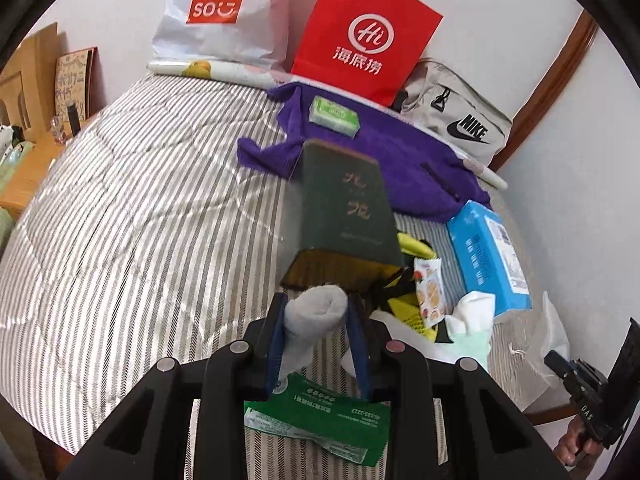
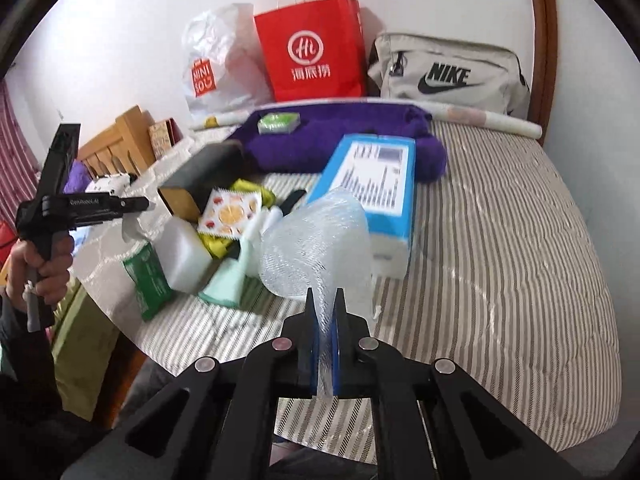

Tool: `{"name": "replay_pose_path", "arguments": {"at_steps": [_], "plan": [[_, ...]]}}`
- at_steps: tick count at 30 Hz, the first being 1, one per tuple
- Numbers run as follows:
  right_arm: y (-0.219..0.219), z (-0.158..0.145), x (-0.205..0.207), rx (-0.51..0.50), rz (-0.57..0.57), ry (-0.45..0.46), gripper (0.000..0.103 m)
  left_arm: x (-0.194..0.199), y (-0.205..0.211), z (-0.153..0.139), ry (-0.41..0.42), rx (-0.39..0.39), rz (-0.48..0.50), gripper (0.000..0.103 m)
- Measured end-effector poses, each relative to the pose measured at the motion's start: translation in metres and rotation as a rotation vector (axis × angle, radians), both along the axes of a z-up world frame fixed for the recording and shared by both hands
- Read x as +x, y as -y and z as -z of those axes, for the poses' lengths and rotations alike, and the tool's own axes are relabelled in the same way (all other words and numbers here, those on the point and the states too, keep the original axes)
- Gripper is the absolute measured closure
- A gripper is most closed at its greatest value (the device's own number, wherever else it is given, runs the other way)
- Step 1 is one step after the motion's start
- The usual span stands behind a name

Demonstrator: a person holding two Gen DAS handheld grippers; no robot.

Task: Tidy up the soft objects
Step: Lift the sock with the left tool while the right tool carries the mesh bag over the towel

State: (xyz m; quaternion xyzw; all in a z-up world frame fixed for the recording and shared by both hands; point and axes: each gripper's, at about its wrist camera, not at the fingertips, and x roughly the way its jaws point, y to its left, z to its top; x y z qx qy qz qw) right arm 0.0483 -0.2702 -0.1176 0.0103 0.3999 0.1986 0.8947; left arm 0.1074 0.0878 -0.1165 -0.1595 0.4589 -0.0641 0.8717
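Note:
My left gripper [image 1: 318, 308] is shut on a rolled grey sock [image 1: 314, 312], held above the striped bed [image 1: 132, 208]. My right gripper [image 2: 325, 300] is shut on a clear bubble-wrap sheet [image 2: 318, 248], which billows up in front of it. A pile of soft things lies at the bed's near edge: a pale green cloth [image 2: 226, 282], yellow fabric [image 2: 216, 244], a fruit-print wipes pack [image 2: 230, 216] and a white foam block [image 2: 186, 254]. A purple towel [image 2: 340, 144] lies further back with a green tissue pack [image 2: 279, 123] on it. The left gripper also shows in the right wrist view [image 2: 136, 203].
A dark green box [image 1: 346, 204] and a blue tissue box [image 2: 370, 184] stand by the pile. A green packet [image 1: 316, 420] lies under my left gripper. A red paper bag [image 2: 316, 52], a white Miniso bag [image 2: 216, 64] and a grey Nike bag [image 2: 448, 72] line the wall.

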Motion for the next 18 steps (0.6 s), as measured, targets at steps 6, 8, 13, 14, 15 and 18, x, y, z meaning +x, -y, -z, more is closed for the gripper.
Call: {"name": "replay_pose_path", "arguments": {"at_steps": [6, 8, 13, 14, 15, 18], "plan": [[-0.001, -0.022, 0.016, 0.007, -0.005, 0.027, 0.099, 0.009, 0.003, -0.018, 0.019, 0.006, 0.001, 0.075], [-0.003, -0.028, 0.027, 0.005, -0.003, 0.028, 0.099, 0.015, 0.004, -0.022, 0.019, 0.008, 0.003, 0.075], [-0.008, -0.040, 0.056, 0.003, -0.006, 0.044, 0.099, 0.032, 0.005, -0.034, 0.030, 0.038, 0.002, 0.075], [-0.010, -0.042, 0.065, 0.002, -0.006, 0.042, 0.099, 0.036, 0.006, -0.036, 0.029, 0.043, 0.000, 0.075], [-0.011, -0.044, 0.071, 0.001, -0.005, 0.041, 0.099, 0.041, 0.006, -0.037, 0.028, 0.047, -0.001, 0.075], [-0.015, -0.051, 0.096, -0.001, -0.007, 0.046, 0.099, 0.055, 0.007, -0.041, 0.027, 0.057, 0.001, 0.075]]}}
